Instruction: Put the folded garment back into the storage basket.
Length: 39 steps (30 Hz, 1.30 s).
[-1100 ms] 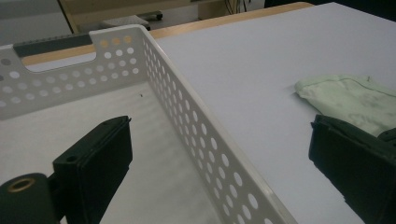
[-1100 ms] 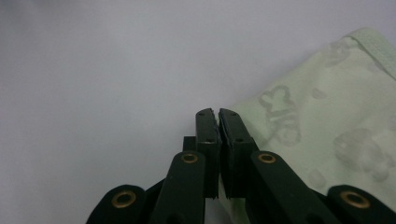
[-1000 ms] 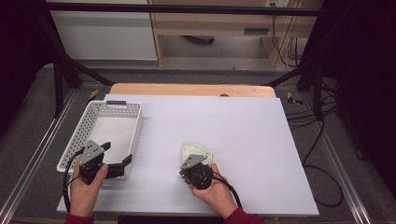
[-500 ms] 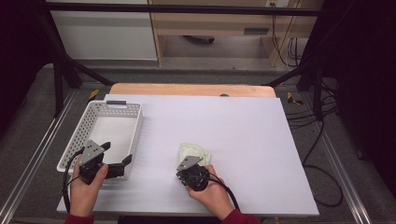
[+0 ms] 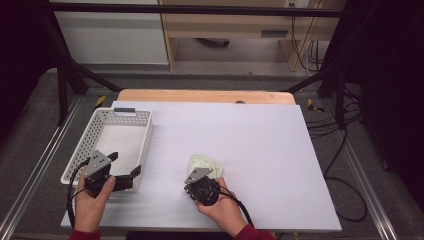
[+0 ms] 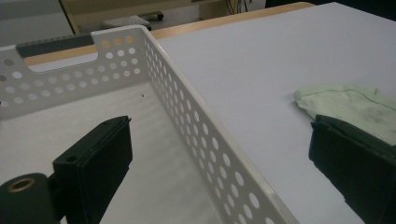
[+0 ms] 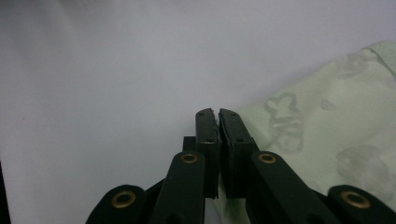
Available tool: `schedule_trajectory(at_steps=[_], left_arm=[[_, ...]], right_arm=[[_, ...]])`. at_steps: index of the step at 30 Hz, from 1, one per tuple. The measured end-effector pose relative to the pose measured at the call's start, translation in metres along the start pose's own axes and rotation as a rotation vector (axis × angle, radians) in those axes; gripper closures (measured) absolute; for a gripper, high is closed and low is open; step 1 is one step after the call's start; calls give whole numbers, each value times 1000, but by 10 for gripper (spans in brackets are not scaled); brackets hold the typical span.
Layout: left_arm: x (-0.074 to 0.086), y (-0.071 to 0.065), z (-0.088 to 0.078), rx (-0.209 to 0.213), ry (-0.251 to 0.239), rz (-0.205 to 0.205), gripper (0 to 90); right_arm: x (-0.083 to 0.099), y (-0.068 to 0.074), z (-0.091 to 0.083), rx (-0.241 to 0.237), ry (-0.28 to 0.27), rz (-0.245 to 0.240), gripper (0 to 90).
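Note:
A pale green patterned cloth (image 5: 205,163) lies crumpled on the white table, near the front middle. My right gripper (image 5: 196,171) sits at the cloth's near edge, held in a hand. In the right gripper view its jaws (image 7: 216,113) are pressed together, with the cloth (image 7: 327,130) lying beside and under the right-hand jaw. My left gripper (image 5: 124,164) is open at the near right corner of a white perforated basket (image 5: 125,111). In the left gripper view (image 6: 217,135) one jaw is inside the basket (image 6: 187,107) and the other outside its wall, with the cloth (image 6: 355,105) beyond.
The basket stands at the table's left side and holds nothing. A wooden strip (image 5: 205,96) runs along the table's far edge. Black frame legs and cables stand off the table's right side (image 5: 345,125).
My right gripper has edged slightly to the left along the cloth's near edge. The left gripper has stayed where it was.

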<state>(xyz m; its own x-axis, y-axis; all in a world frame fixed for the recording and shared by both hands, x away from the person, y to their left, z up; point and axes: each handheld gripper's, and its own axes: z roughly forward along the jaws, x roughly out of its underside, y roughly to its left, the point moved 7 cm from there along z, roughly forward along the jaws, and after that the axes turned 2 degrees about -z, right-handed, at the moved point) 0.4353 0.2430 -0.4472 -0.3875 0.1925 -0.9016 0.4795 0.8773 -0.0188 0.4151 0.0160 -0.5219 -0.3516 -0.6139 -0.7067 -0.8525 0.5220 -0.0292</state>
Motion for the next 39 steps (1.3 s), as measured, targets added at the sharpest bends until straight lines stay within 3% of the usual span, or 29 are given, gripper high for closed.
schedule_trajectory(at_steps=[11,21,26,29,35,39], left_arm=[[-1,0,0,-4,-1,2,63],[0,0,0,-12,1,7,63],[0,-1,1,-13,3,15,63],[-1,0,0,-19,1,18,62],[-2,2,-2,-20,-12,7,62],[-3,6,-4,-33,-18,5,62]], right_arm=[[-3,13,2,-29,0,-8,871],[-3,15,1,-37,4,-28,859],[-1,18,2,-54,1,-18,741],[-1,20,-2,-34,-6,-31,645],[-3,17,-20,1,-68,-25,477],[-5,9,-32,18,-122,-21,441]])
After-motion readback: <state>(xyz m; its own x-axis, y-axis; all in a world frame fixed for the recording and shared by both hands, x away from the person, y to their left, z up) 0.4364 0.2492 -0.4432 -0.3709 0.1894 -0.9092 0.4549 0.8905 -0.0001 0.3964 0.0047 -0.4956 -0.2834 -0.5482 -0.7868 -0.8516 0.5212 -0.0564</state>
